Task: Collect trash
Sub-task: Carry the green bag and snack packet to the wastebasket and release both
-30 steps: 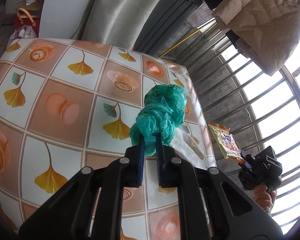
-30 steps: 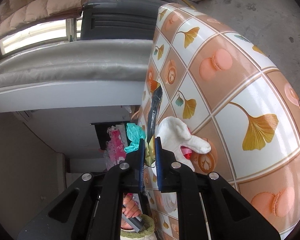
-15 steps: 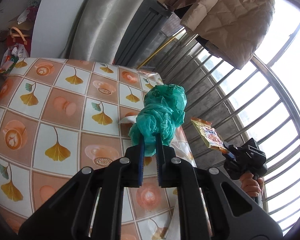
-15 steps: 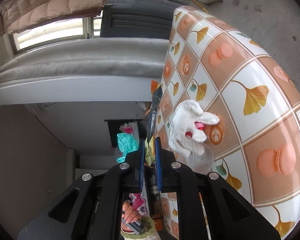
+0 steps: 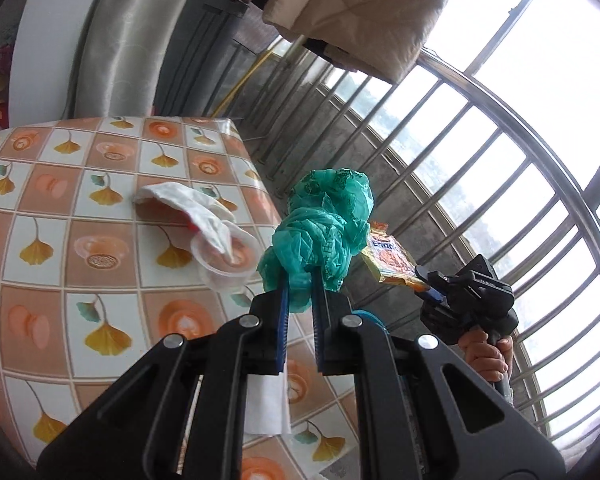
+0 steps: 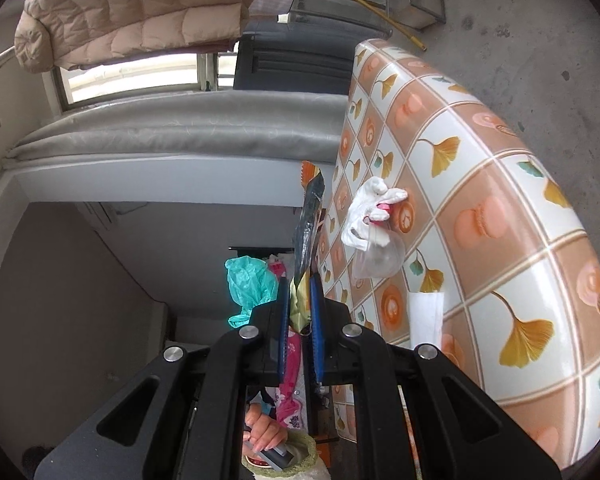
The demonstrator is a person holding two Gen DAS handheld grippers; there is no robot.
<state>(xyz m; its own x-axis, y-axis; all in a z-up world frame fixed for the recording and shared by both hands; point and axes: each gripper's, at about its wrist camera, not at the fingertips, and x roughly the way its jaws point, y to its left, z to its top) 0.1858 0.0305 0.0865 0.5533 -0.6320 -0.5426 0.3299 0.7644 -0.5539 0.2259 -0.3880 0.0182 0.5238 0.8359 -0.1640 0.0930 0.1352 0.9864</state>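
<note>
My left gripper (image 5: 299,286) is shut on a crumpled green plastic bag (image 5: 324,224) and holds it in the air past the table's near right edge. My right gripper (image 6: 299,288) is shut on an orange snack wrapper (image 6: 308,216), seen edge-on; the wrapper also shows in the left wrist view (image 5: 392,258), off to the right of the table. The green bag shows in the right wrist view (image 6: 248,280). On the table lie a crumpled white tissue (image 5: 188,204) over a clear plastic cup (image 5: 228,260), and a flat white paper (image 5: 266,408).
The table has a tile-patterned cloth with ginkgo leaves (image 5: 60,240). A metal window grille (image 5: 480,168) runs along the right. A quilted beige jacket (image 5: 364,4) hangs above. A grey curtain (image 5: 120,36) hangs behind the table. The floor is bare concrete (image 6: 520,28).
Both grippers have pulled back and away from the table with their loads. The tissue and cup, once hidden behind the green bag, now lie uncovered on the table.
</note>
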